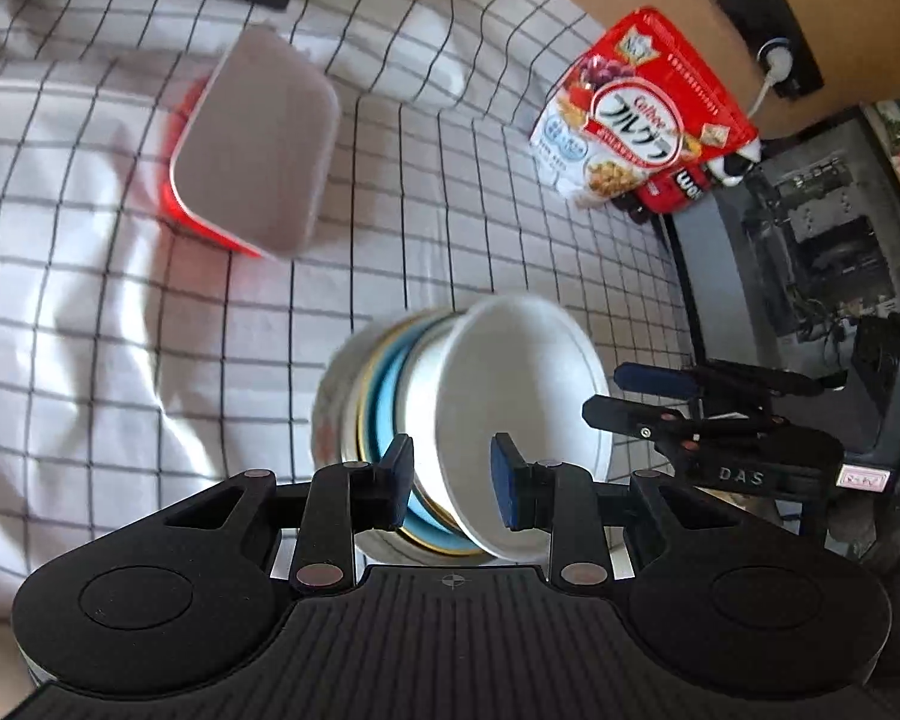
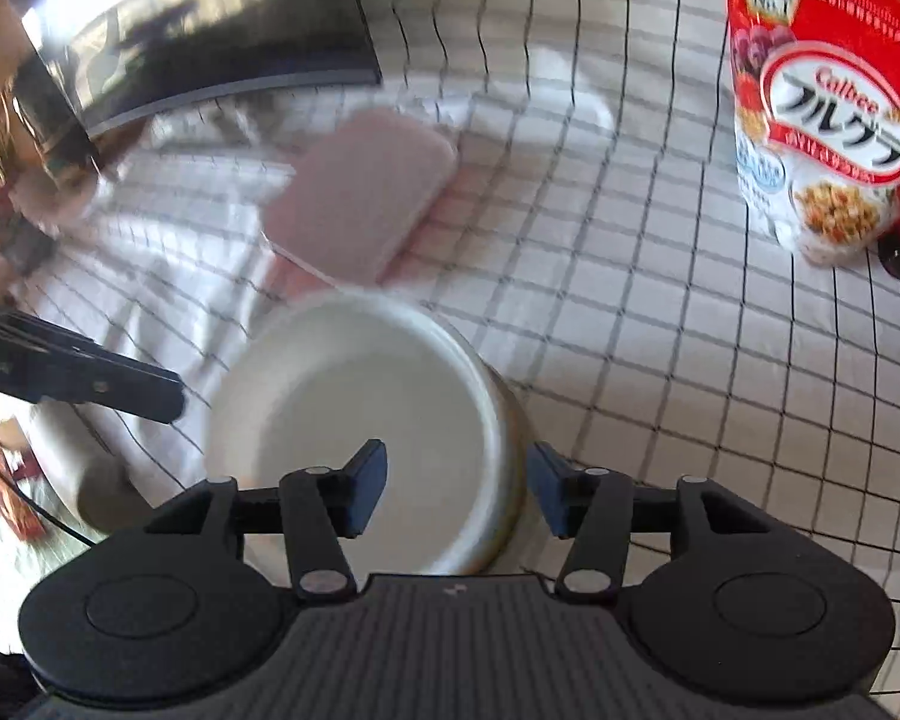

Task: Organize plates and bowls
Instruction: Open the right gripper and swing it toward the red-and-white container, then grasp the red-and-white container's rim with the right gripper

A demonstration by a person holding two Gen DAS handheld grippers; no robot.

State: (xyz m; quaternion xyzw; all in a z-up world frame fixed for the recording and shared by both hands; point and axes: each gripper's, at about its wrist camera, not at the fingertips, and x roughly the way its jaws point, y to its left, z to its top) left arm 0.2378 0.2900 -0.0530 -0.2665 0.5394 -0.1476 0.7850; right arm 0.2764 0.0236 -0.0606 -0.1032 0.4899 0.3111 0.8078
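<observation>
Black left gripper (image 1: 453, 480): clamped on rim of white bowl (image 1: 510, 414).
Right gripper (image 2: 457, 492): jaws apart, astride bowl's rim, pads clear.
Bowl stack (image 1: 378, 420): tilted, above checked cloth (image 1: 120, 330).
Beyond: lidded red box (image 1: 252, 144), cereal bag (image 1: 636, 114).

Left gripper (image 1: 453, 483) clamped, right gripper (image 2: 457, 495) parted.
</observation>
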